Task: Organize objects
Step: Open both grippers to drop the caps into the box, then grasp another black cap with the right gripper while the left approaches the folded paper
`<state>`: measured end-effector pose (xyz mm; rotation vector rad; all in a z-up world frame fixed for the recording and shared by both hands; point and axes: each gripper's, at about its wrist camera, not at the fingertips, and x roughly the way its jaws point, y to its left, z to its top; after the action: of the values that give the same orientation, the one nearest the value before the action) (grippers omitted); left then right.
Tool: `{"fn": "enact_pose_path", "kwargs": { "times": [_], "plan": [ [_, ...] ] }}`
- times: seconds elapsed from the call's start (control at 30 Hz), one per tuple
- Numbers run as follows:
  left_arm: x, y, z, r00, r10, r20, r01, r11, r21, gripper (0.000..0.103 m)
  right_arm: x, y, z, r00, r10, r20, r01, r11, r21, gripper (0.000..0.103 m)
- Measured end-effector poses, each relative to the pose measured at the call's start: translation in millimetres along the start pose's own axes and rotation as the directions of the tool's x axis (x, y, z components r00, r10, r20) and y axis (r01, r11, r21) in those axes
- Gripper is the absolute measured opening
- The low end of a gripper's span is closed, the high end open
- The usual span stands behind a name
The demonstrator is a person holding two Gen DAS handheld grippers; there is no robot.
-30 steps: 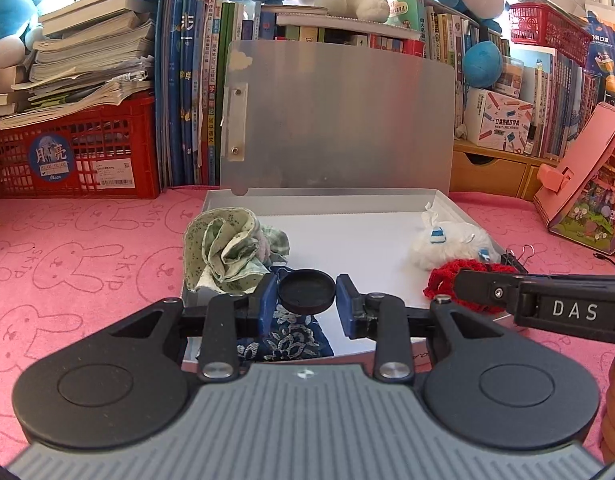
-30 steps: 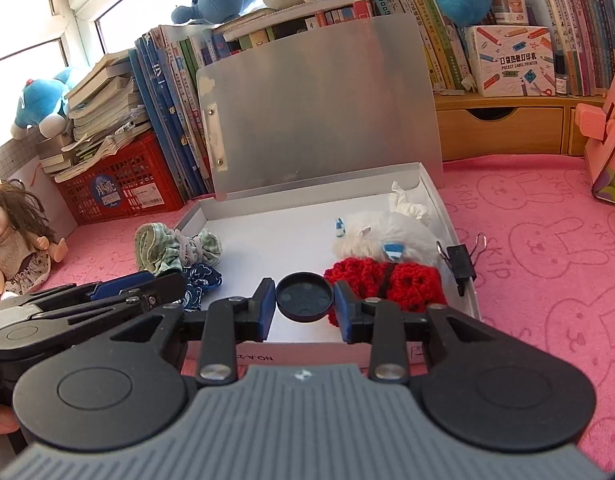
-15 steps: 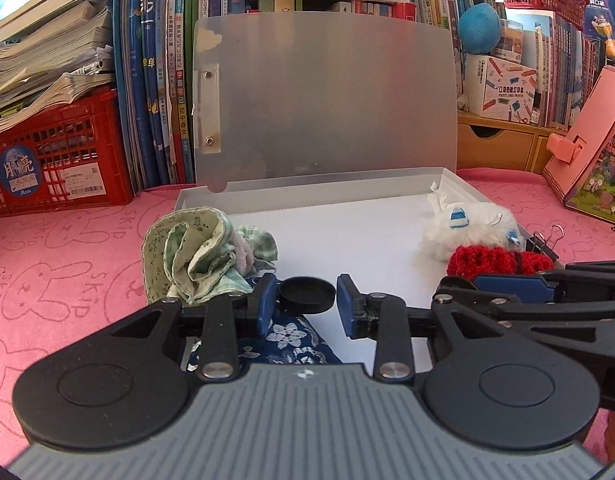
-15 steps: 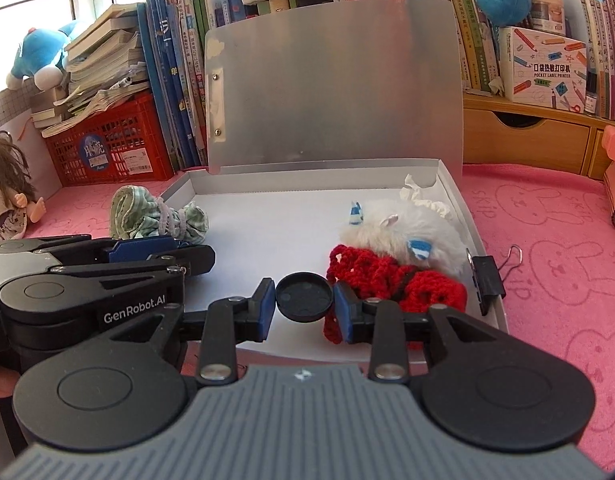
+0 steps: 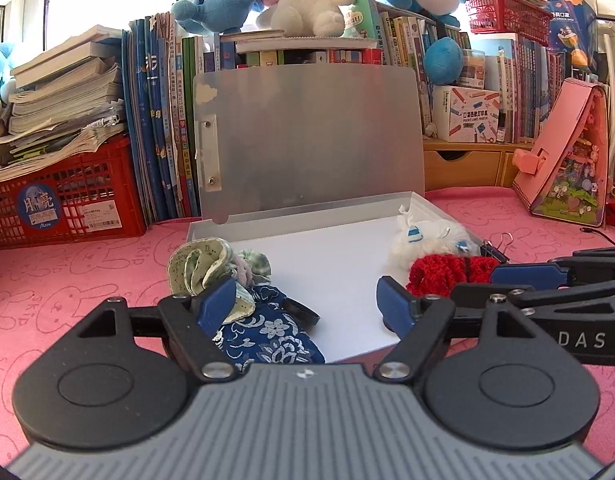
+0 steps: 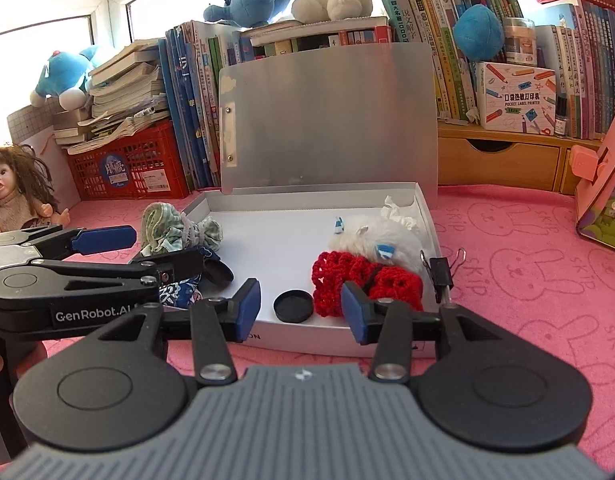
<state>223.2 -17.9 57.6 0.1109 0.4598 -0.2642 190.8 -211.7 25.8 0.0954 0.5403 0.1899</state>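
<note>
A flat grey box (image 5: 211,228) lies open on the pink mat, its lid (image 5: 307,140) upright behind it. At its left are a green patterned cloth bundle (image 5: 199,264) and a blue flowered cloth (image 5: 267,336). At its right lie a white fluffy piece (image 5: 427,240) and a red crochet piece (image 5: 439,272). My left gripper (image 5: 305,300) is opening over the box's front left with nothing between its pads. My right gripper (image 6: 301,308) is opening too. A black round cap (image 6: 293,306) lies on the box floor between its pads, touching neither.
A black binder clip (image 6: 441,272) sits at the box's right rim. A doll (image 6: 15,192) sits far left. A red crate (image 5: 67,204), standing books and plush toys line the back. A pink toy house (image 5: 567,160) stands at the right.
Both grippers' jaws have spread apart. The black disc pinched between the right pads now lies loose on the box floor. In the left view the disc is gone from between the pads.
</note>
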Motion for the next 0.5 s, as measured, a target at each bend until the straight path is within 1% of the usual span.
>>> {"fn": "enact_pose_path", "kwargs": {
  "times": [0.2,0.33,0.5],
  "plan": [
    [-43,-13,-18,0.999,-0.042,0.007,0.042,0.999,0.014,0.086,-44,2,-19,1.000,0.014,0.016,-0.014,1.000,-0.020,0.065],
    [-73,-20,-34,0.998,-0.068,0.012,0.067,0.997,0.024,0.087,-71,7,-37,0.999,0.022,0.024,-0.021,0.999,-0.036,0.067],
    [-105,-25,-57,0.997,-0.074,0.013,0.074,0.997,0.025,0.087,-100,17,-63,0.999,0.039,0.017,-0.038,0.997,-0.061,0.068]
  ]
}}
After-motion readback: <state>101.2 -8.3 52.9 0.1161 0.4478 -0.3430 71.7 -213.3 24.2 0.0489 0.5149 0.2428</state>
